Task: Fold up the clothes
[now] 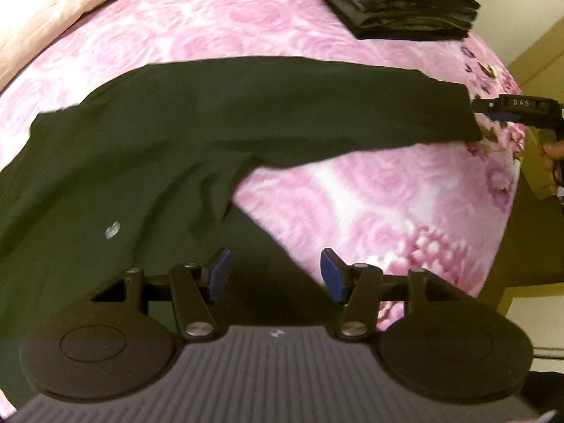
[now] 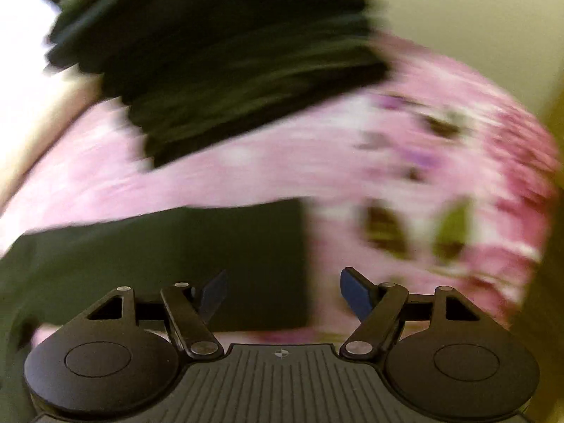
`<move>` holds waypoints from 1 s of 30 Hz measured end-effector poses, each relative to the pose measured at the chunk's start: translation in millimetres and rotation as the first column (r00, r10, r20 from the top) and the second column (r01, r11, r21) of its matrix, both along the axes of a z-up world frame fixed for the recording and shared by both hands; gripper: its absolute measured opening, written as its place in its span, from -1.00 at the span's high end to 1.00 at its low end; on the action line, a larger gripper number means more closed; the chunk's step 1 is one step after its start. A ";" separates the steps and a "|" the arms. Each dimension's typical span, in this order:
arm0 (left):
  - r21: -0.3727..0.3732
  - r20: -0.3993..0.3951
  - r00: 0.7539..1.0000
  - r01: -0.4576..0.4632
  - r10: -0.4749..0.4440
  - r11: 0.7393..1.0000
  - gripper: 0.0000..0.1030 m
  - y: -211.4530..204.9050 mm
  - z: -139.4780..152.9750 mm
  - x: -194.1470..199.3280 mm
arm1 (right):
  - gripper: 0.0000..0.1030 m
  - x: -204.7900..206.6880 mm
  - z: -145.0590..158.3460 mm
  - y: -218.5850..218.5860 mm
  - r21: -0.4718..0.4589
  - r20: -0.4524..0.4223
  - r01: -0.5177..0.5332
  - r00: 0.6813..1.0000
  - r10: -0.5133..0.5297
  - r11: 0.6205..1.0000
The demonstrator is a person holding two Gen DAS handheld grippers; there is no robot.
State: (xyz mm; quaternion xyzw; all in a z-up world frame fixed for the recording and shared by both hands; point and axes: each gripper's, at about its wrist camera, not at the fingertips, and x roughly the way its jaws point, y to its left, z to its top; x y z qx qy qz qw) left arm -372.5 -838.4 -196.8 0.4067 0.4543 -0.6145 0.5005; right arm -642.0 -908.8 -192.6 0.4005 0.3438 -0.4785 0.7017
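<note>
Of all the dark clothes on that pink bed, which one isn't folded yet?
The dark long-sleeved shirt lying spread out, one sleeve stretched across the floral bedspread. The other dark garments sit folded in a stack at the far side.

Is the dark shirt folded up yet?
Not yet. The shirt lies spread on the bed, one sleeve stretched straight out.

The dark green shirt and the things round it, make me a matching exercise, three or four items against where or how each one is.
Items:
1. dark green shirt
2. stack of folded dark clothes
3. left gripper
4. pink floral bedspread

States:
A. piled at the far end of the bed
B. spread out, one sleeve stretched sideways
C. lies under everything
D. open, holding nothing

Pairs: 1-B, 2-A, 3-D, 4-C
</note>
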 end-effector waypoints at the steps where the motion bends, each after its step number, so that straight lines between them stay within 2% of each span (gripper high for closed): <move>1: -0.001 0.007 1.000 -0.008 0.008 1.000 0.01 2.5 -2.0 3.7 | -0.44 17.8 -1.8 1.7 0.005 0.016 -0.075 0.997 0.074 0.997; 3: -0.004 0.030 0.999 -0.016 0.017 1.000 0.01 9.9 -6.4 10.4 | -0.44 53.2 -6.1 4.4 0.014 0.046 -0.219 0.975 0.218 0.976; 5: -0.009 0.041 0.999 -0.021 0.021 1.000 0.01 17.8 -10.0 13.7 | -0.44 85.4 -11.2 8.7 0.024 0.087 -0.336 0.939 0.333 0.942; 9: -0.010 -0.008 0.998 -0.068 0.068 0.998 0.01 40.1 -15.2 15.3 | -0.43 151.5 -18.0 27.4 0.035 0.164 -0.524 0.843 0.513 0.851; 13: 0.010 -0.006 0.994 -0.113 0.113 0.994 0.01 71.9 -19.8 13.0 | -0.43 214.4 -15.5 65.1 -0.003 0.227 -0.638 0.750 0.622 0.770; 17: 0.041 0.005 0.985 -0.170 0.170 0.985 0.01 106.0 -23.3 27.1 | -0.43 280.9 -12.2 114.9 -0.078 0.296 -0.736 0.627 0.721 0.672; 20: 0.055 0.026 0.979 -0.202 0.200 0.978 0.01 126.3 -23.6 43.8 | -0.43 318.0 -25.9 141.7 -0.105 0.278 -0.799 0.549 0.789 0.593; 21: 0.058 0.036 0.977 -0.213 0.211 0.975 0.01 133.6 -23.1 50.7 | -0.43 324.5 -34.3 147.1 -0.093 0.250 -0.819 0.531 0.810 0.566; 23: 0.051 0.050 0.971 -0.238 0.236 0.970 0.01 146.1 -19.6 62.5 | -0.43 321.8 -54.4 148.7 -0.021 0.134 -0.834 0.544 0.829 0.551; 25: 0.036 0.057 0.963 -0.266 0.264 0.963 0.01 161.0 -15.2 75.0 | -0.43 297.8 -55.5 146.2 -0.013 0.020 -0.817 0.576 0.817 0.576; 27: 0.025 0.063 0.955 -0.291 0.289 0.956 -0.01 175.2 -12.4 86.2 | -0.44 270.8 -50.0 143.4 0.029 -0.152 -0.739 0.662 0.734 0.673; 28: 0.023 0.064 0.952 -0.300 0.298 0.954 -0.01 181.6 -12.7 90.4 | -0.44 257.9 -44.8 142.8 0.038 -0.156 -0.696 0.705 0.692 0.717; 30: 0.026 0.066 0.951 -0.306 0.304 0.952 -0.01 191.1 -15.0 93.3 | -0.44 237.4 -32.1 152.7 0.040 -0.090 -0.647 0.756 0.648 0.761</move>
